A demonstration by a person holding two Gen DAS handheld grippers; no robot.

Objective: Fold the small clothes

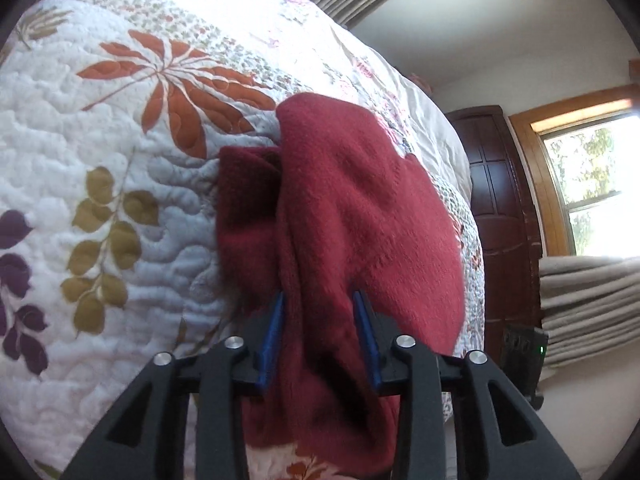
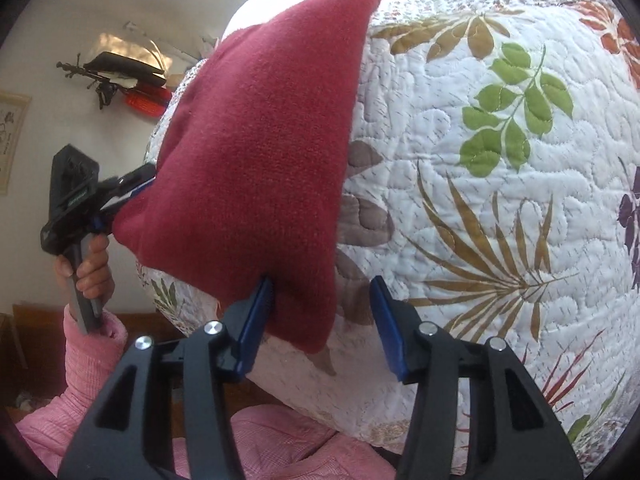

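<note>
Plainly the red knit garment hangs lifted over the quilted bed. The left gripper has its jaws pinched on bunched cloth; the right gripper has jaws wide, only one pad touching the near corner. Pulled now, that corner could slip free and the fold sag.

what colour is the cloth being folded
Dark red, plain with no print; the cloth shows best in the right wrist view.
</note>
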